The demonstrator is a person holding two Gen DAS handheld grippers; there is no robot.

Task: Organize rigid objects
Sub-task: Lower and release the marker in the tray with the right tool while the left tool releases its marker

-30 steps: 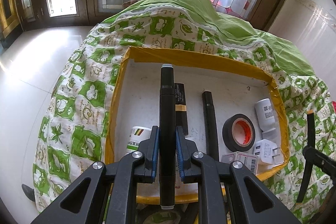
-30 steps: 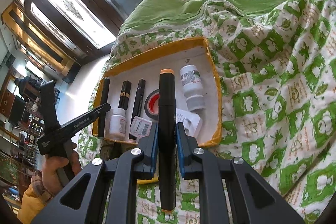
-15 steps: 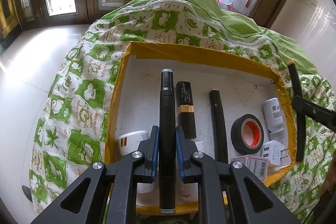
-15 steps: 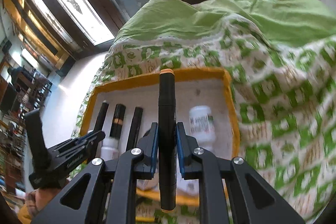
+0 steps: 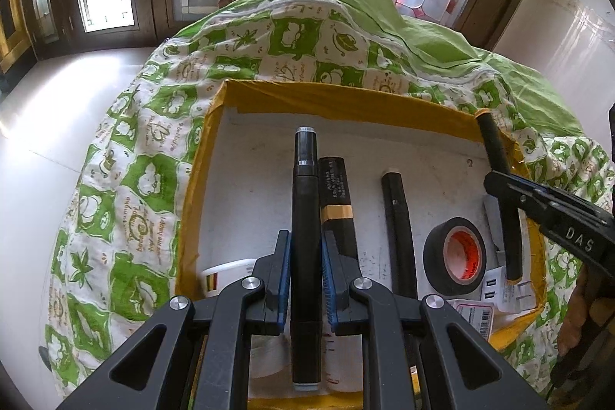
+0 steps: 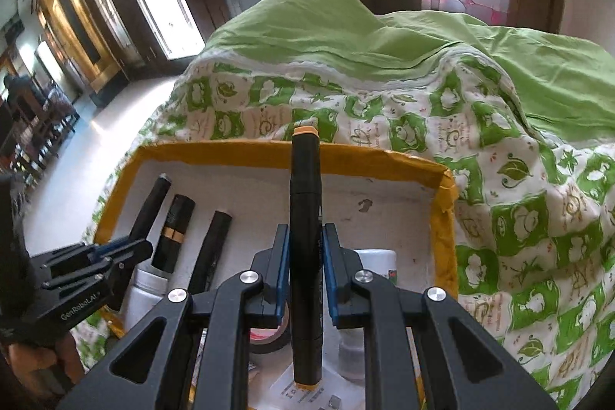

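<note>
A shallow white box with a yellow taped rim (image 5: 334, 98) (image 6: 346, 156) lies on a green-patterned quilt. My left gripper (image 5: 305, 279) is shut on a black marker with a silver-grey tip (image 5: 305, 202), held over the box's left half. My right gripper (image 6: 305, 275) is shut on a black marker with orange ends (image 6: 305, 218), held over the box's right half. In the left wrist view the right gripper (image 5: 503, 179) and its orange-ended marker (image 5: 499, 187) show at the right edge. The left gripper (image 6: 130, 244) with its marker (image 6: 152, 202) appears at the left of the right wrist view.
In the box lie a black tube with a gold band (image 5: 336, 202), a thin black stick (image 5: 399, 229), a black tape roll with a red core (image 5: 455, 250), white bottles (image 6: 148, 291), a white plug (image 5: 496, 289) and labelled packets. The quilt (image 6: 519, 218) rises behind.
My right gripper swung leftward and down with its marker, from beside the box to over its right half, and rolled level. The left gripper and its marker barely shifted.
</note>
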